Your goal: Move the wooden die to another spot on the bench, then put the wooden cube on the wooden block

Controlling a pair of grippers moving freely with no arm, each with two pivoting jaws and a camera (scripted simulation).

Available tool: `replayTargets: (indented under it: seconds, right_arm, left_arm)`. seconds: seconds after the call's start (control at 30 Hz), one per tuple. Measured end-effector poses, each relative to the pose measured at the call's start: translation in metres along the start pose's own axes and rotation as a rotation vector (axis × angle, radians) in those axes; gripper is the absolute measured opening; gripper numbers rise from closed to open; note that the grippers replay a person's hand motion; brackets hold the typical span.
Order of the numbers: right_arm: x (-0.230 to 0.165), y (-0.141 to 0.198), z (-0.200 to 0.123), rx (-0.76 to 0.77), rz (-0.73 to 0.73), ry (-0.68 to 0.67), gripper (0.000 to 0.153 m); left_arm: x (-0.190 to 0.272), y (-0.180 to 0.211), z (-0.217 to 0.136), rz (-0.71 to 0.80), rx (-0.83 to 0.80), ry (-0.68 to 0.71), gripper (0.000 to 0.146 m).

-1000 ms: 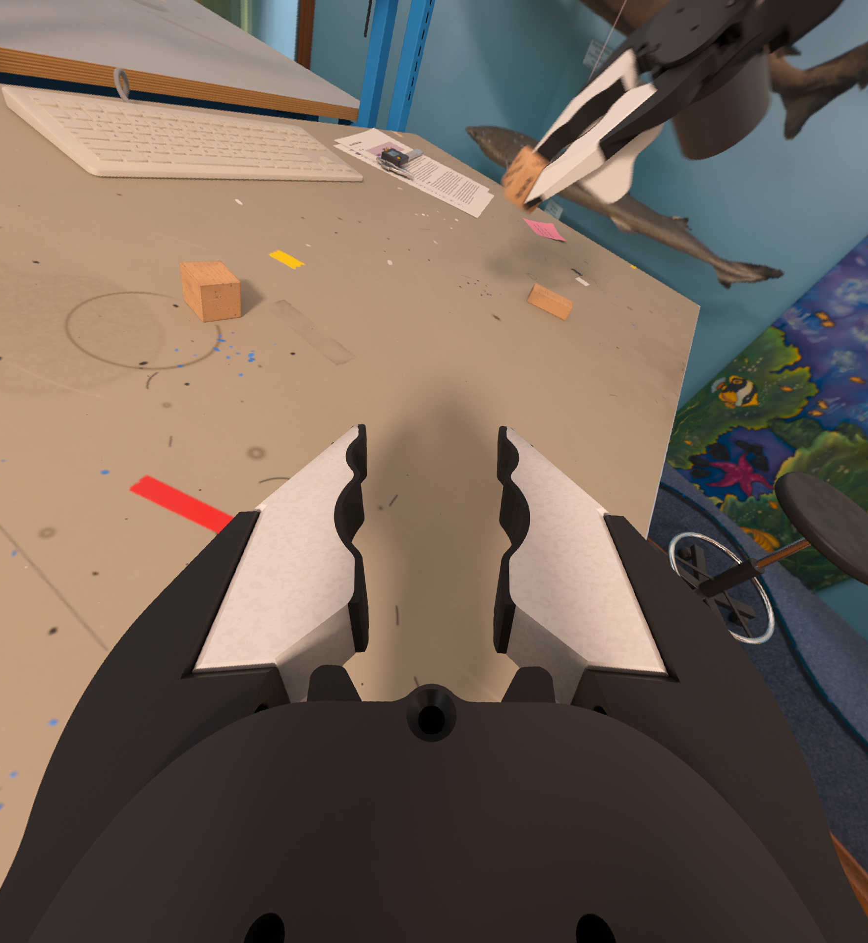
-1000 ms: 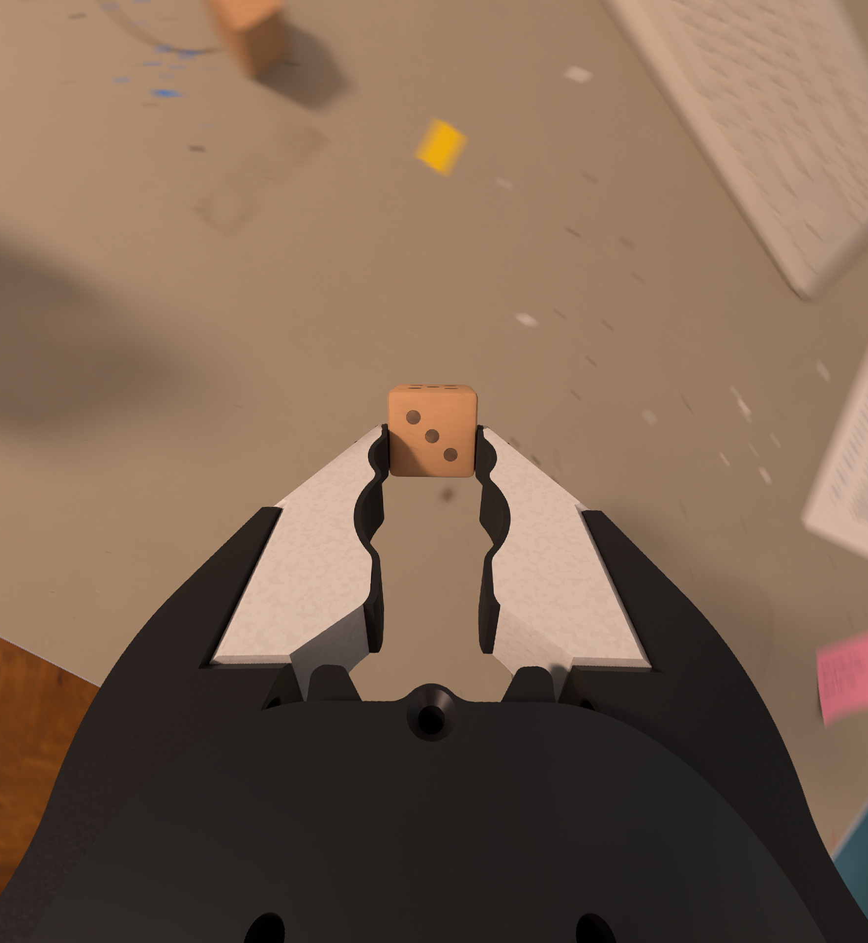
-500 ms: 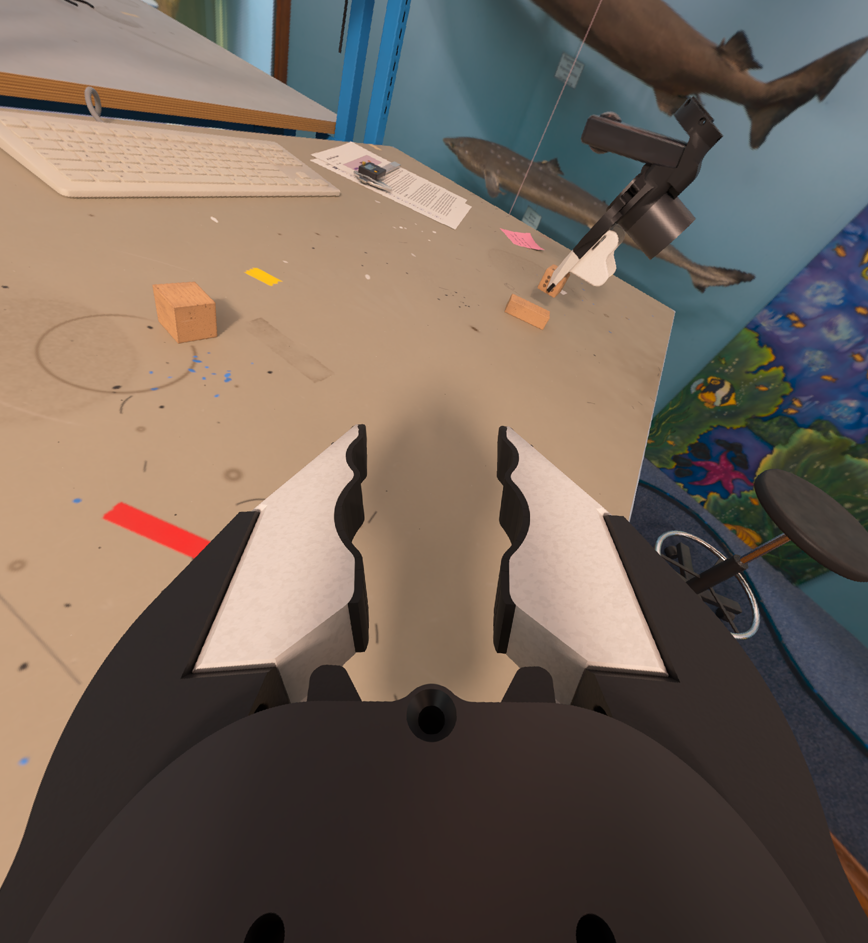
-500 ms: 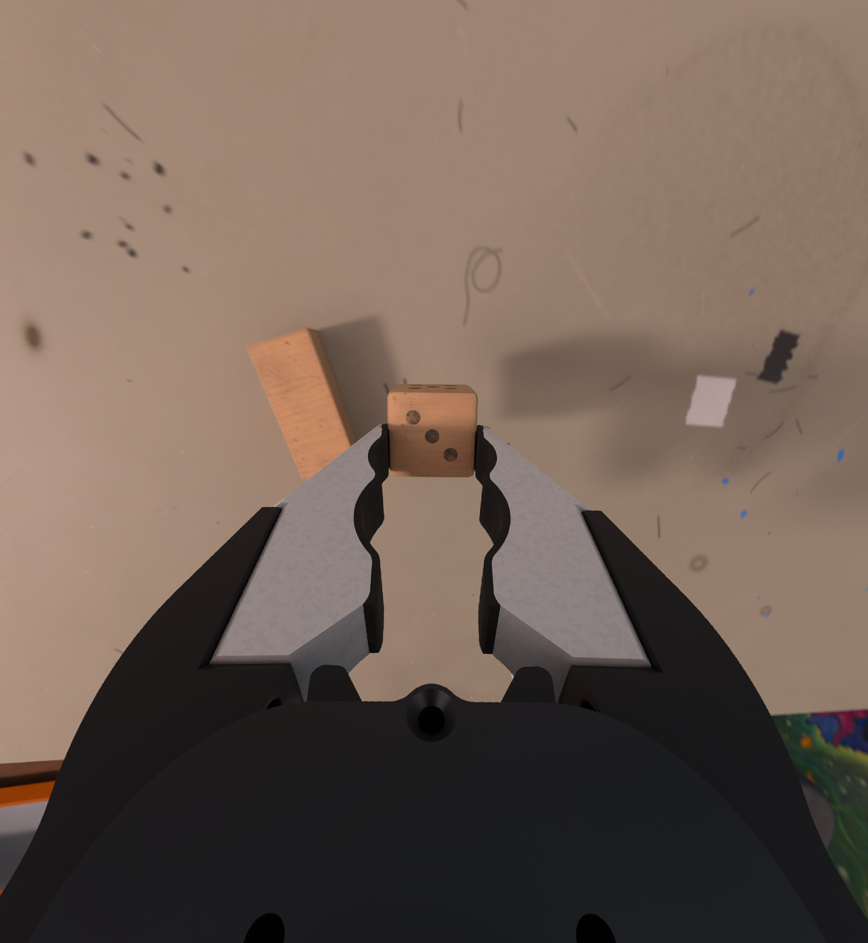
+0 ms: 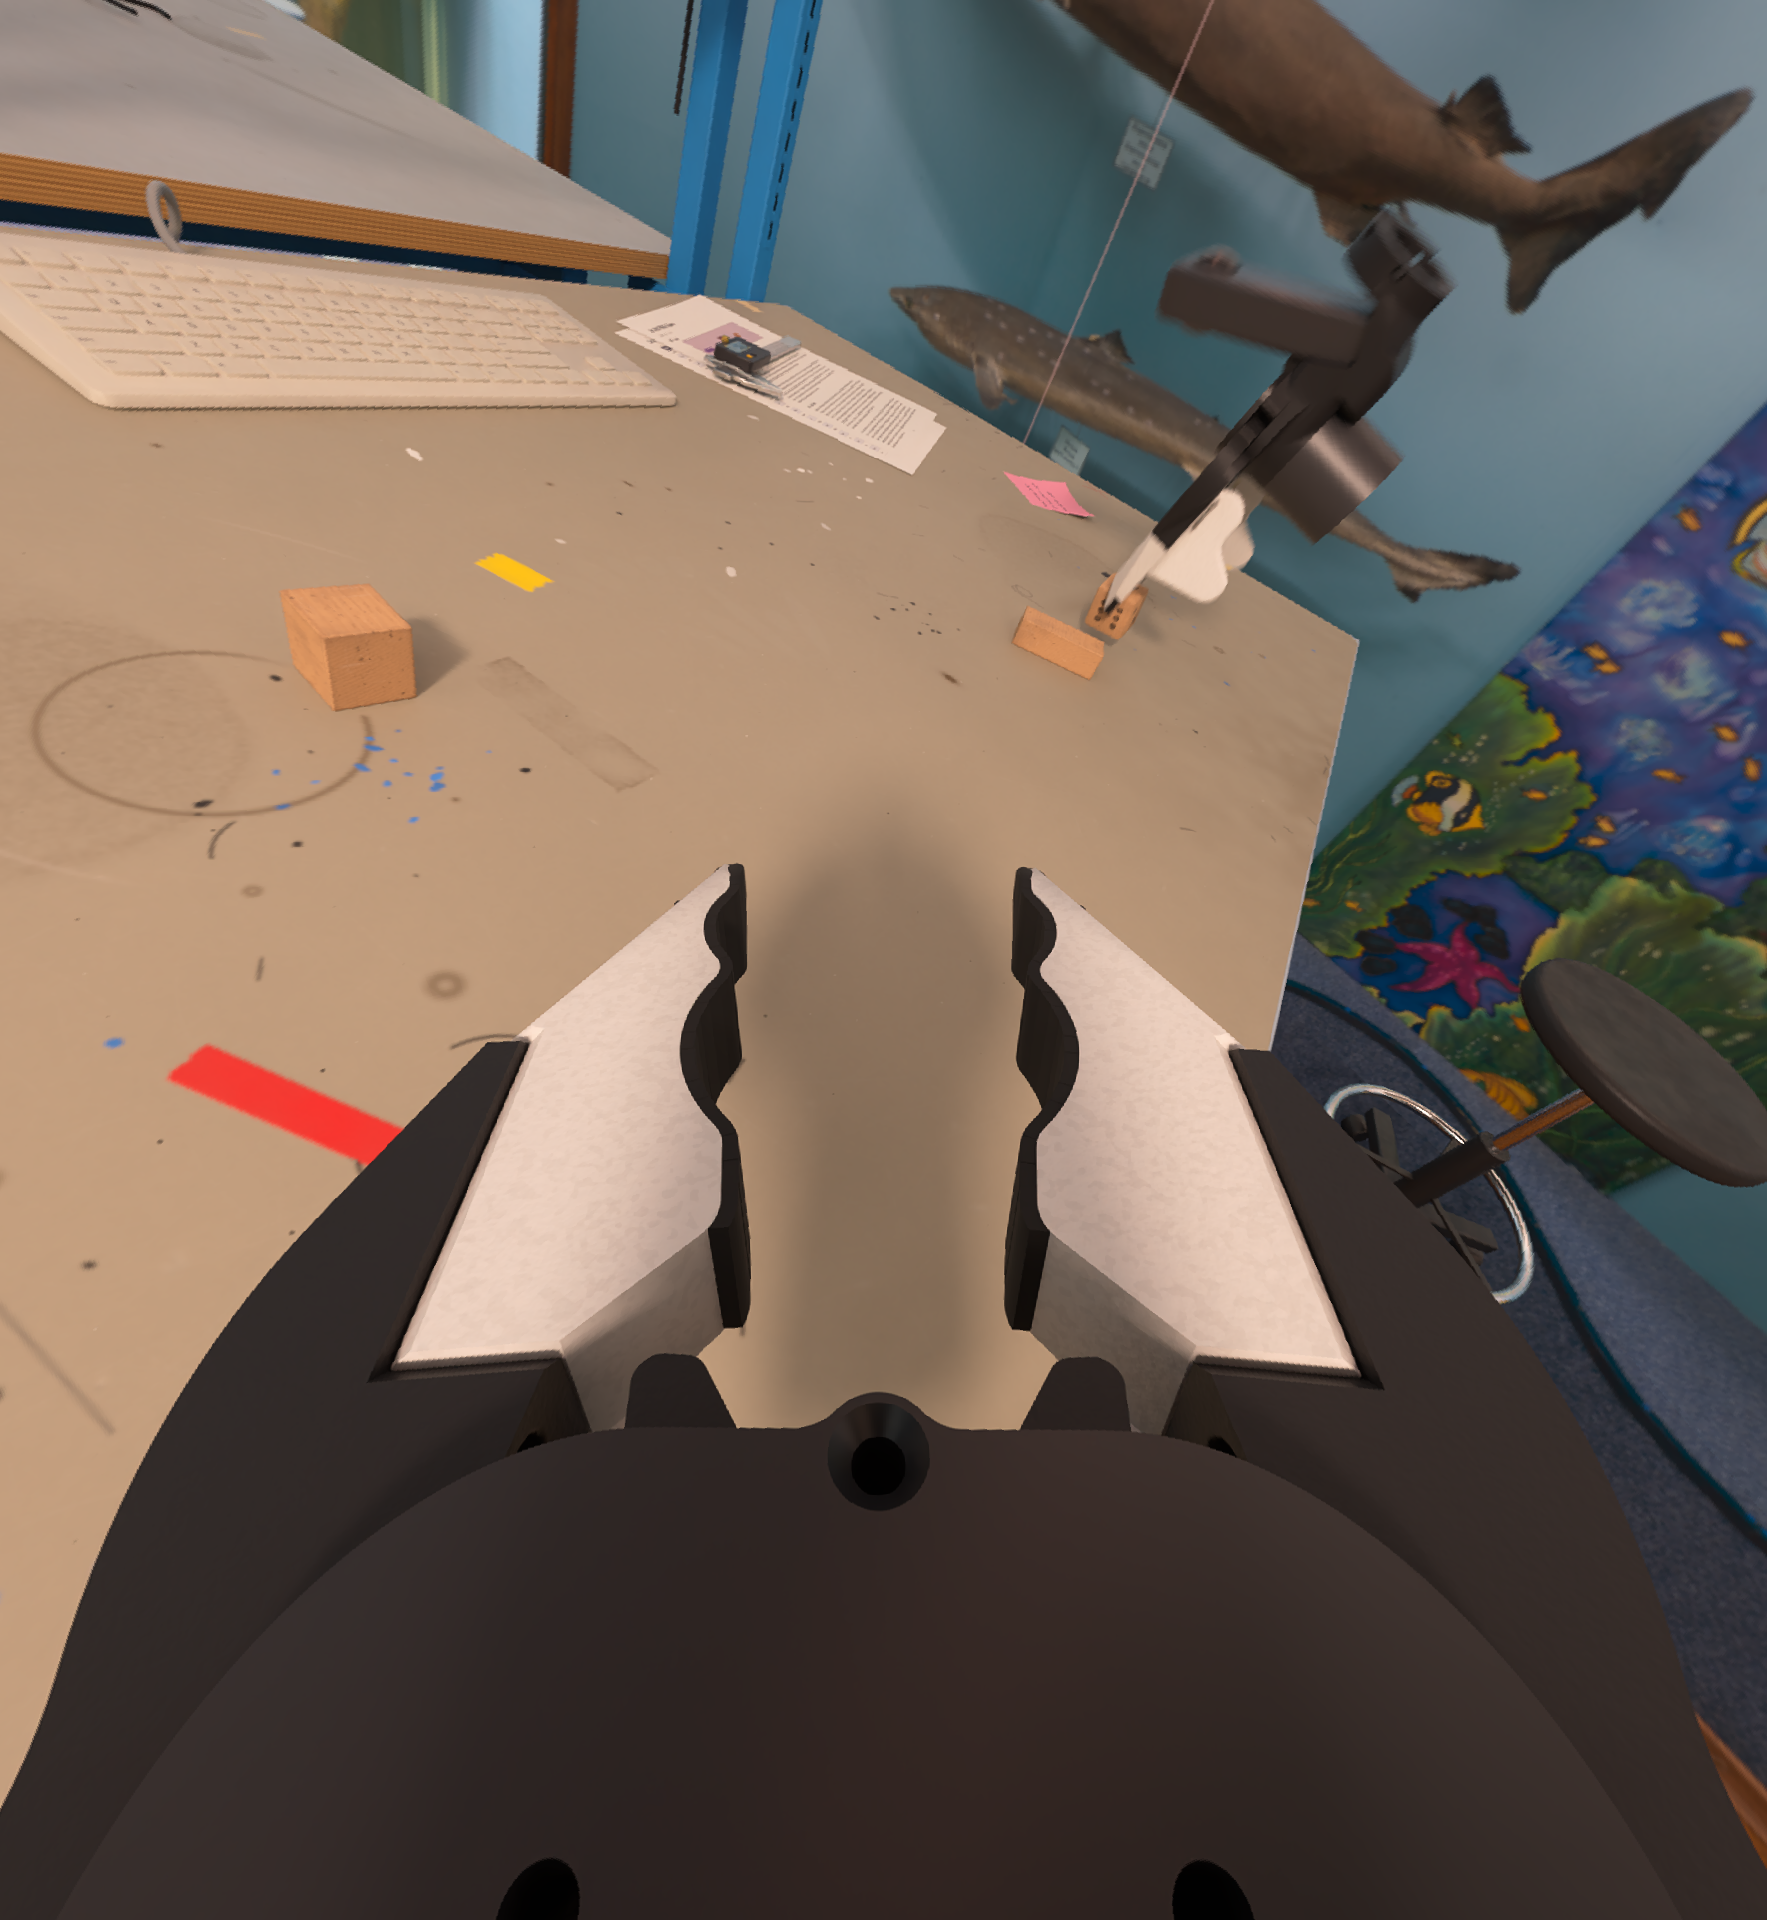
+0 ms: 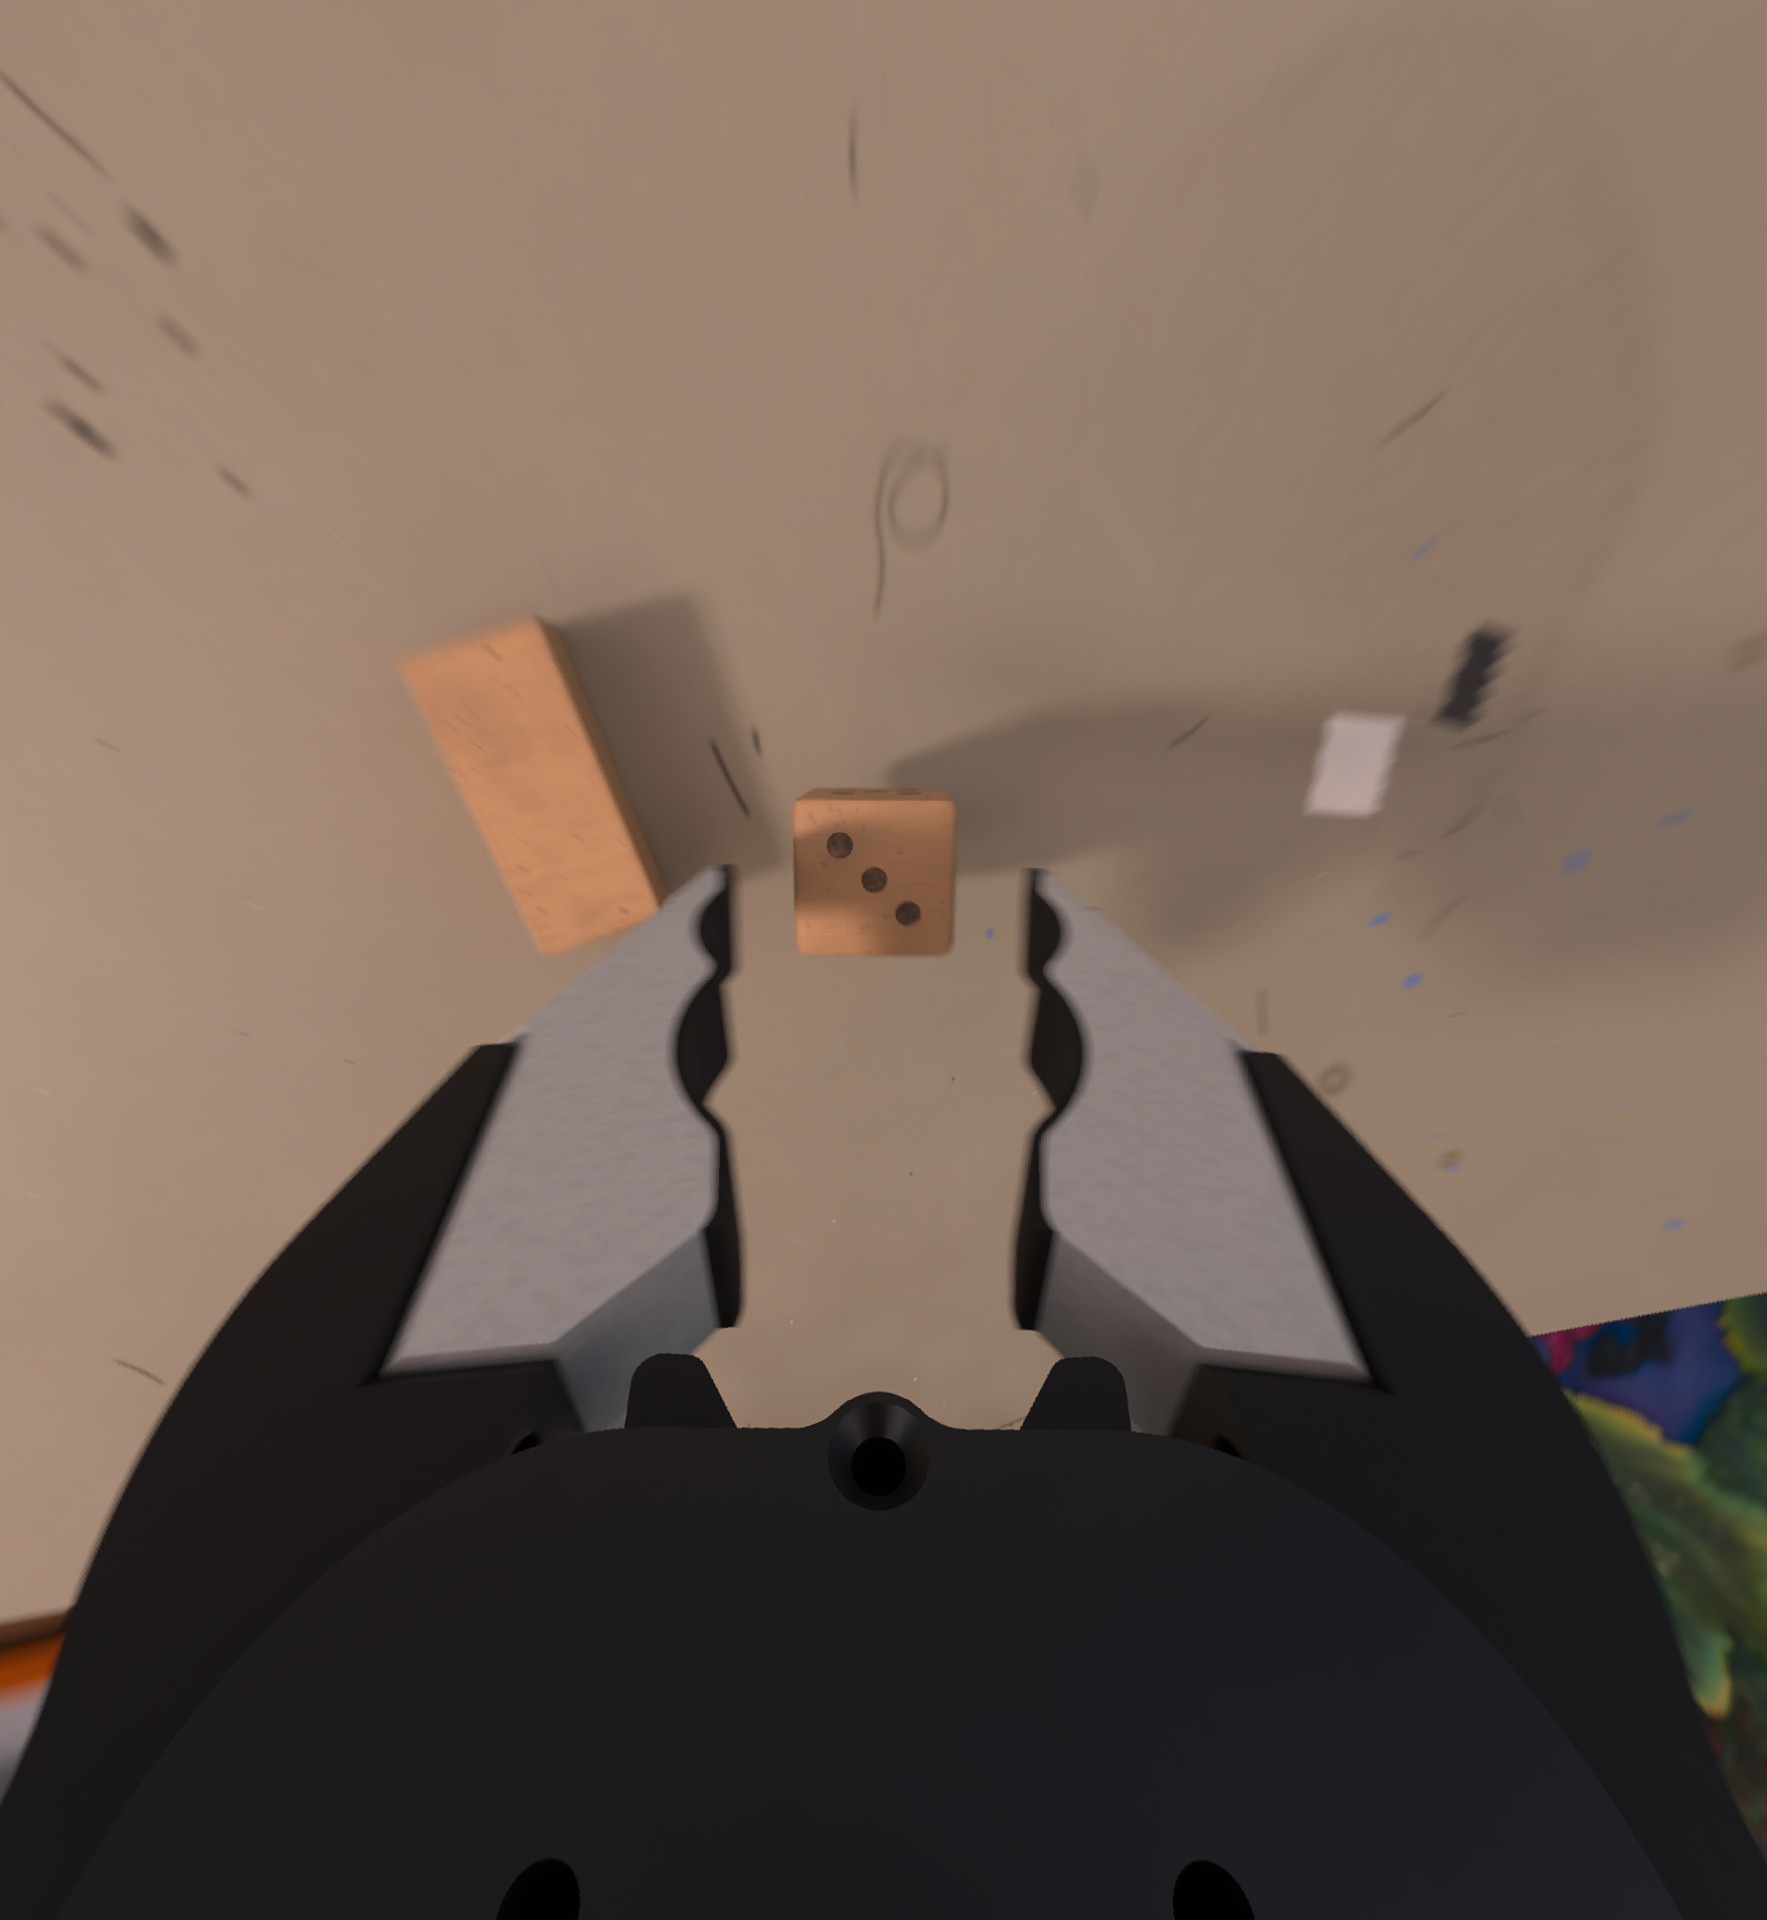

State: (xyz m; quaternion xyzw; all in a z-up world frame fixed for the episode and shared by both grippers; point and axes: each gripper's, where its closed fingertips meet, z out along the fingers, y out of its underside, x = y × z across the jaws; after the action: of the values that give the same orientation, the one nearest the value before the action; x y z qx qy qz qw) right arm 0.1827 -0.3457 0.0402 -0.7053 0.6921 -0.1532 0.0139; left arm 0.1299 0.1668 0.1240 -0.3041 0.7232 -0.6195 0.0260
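The wooden die sits on the tan bench just ahead of my right gripper, whose jaws stand open with a gap on each side of it. The flat wooden block lies just left of the die. In the left wrist view the die and the block sit near the bench's far right edge, under the right gripper. The wooden cube stands at the left middle of the bench. My left gripper is open and empty, hovering above the bench.
A white keyboard lies at the back left, papers and a pink note at the back. Red tape and yellow tape mark the bench. The bench edge runs at right, a stool beyond it.
My right gripper carried the die down beside the block and opened, letting the die go onto the bench. My left gripper stayed open and drew back slightly.
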Motion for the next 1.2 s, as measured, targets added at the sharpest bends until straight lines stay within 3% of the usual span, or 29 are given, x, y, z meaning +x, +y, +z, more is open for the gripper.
replayTargets:
  seconds: [0.03,0.07,0.17,0.3,0.4,0.57,0.77,1.2]
  right_arm:
    - [-0.001,-0.013,-0.017,0.073,-0.009,0.034,0.077]
    - [-0.007,-0.028,-0.037,0.155,-0.024,0.05,0.083]
    - [-0.063,-0.075,-0.103,0.396,-0.167,-0.033,0.093]
    - [-0.195,-0.101,-0.153,0.512,-0.592,-0.322,0.097]
    - [-0.287,-0.116,-0.154,0.567,-0.823,-0.424,0.096]
    - [-0.396,-0.143,-0.115,0.579,-1.111,-0.456,0.095]
    - [-0.433,-0.176,-0.055,0.377,-1.203,-0.34,0.083]
    - [-0.446,-0.189,-0.021,0.205,-1.262,-0.316,0.062]
  left_arm:
    - [-0.001,0.0,-0.001,0.0,0.0,-0.005,0.051]
    - [-0.002,0.001,-0.002,-0.001,0.001,-0.01,0.051]
    - [-0.006,0.0,-0.005,-0.014,0.012,-0.017,0.051]
    - [-0.004,-0.002,-0.006,-0.035,0.039,-0.008,0.051]
    - [0.002,0.0,-0.006,-0.026,0.032,0.007,0.051]
    - [0.007,0.004,-0.012,-0.006,0.02,0.004,0.051]
    - [0.003,0.011,-0.028,-0.01,0.031,-0.016,0.051]
    - [-0.026,0.022,-0.058,-0.1,0.084,-0.076,0.052]
